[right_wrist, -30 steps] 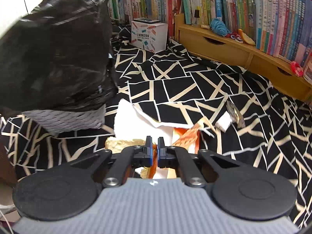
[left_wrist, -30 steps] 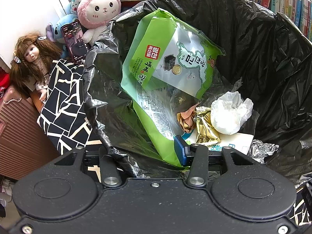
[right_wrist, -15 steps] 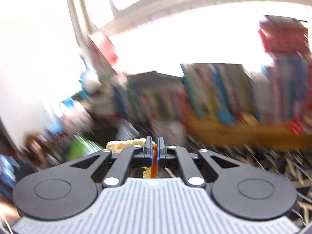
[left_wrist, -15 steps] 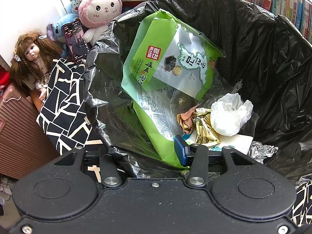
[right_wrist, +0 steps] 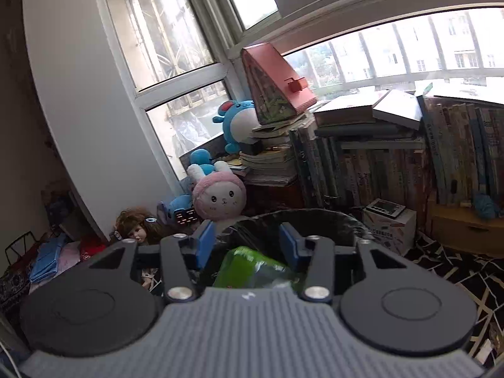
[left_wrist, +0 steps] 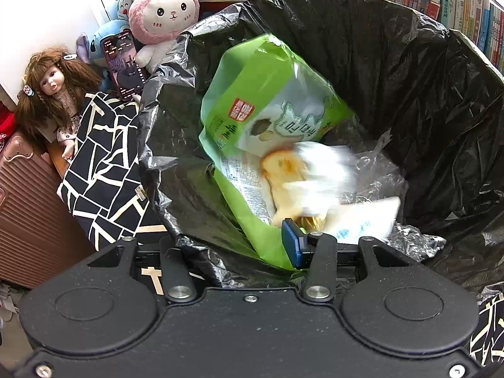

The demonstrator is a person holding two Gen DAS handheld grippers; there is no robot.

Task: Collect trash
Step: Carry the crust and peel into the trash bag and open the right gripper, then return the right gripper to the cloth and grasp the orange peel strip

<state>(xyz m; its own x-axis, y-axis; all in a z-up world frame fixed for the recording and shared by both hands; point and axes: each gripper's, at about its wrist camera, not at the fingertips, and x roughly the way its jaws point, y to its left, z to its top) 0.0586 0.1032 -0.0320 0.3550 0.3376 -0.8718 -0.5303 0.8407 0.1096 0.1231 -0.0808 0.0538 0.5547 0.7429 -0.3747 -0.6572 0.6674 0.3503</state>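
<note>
A black trash bag [left_wrist: 393, 72] gapes wide in the left wrist view. My left gripper [left_wrist: 233, 249] is shut on its near rim; one blue pad [left_wrist: 291, 244] shows inside and the other is hidden behind the plastic. Inside lie a green snack packet [left_wrist: 267, 104] and foil scraps, and a blurred bundle of white paper and orange-gold wrappers [left_wrist: 302, 182] is dropping onto them. My right gripper [right_wrist: 246, 242] hovers over the bag [right_wrist: 315, 220] with its jaws opening and nothing between the pads; the green packet [right_wrist: 249, 271] shows below it.
A pink rabbit plush [left_wrist: 163, 12], blue plush toys, a doll [left_wrist: 52, 85] and a phone [left_wrist: 124, 63] crowd the left of the bag. Black-and-white patterned cloth [left_wrist: 104, 170] lies beneath. Book stacks [right_wrist: 378, 157] and a white box [right_wrist: 387, 226] stand behind, below a window.
My right gripper rose from the patterned cloth to above the bag and opened, letting go of the paper and wrappers, which now fall into the bag. The left gripper kept still.
</note>
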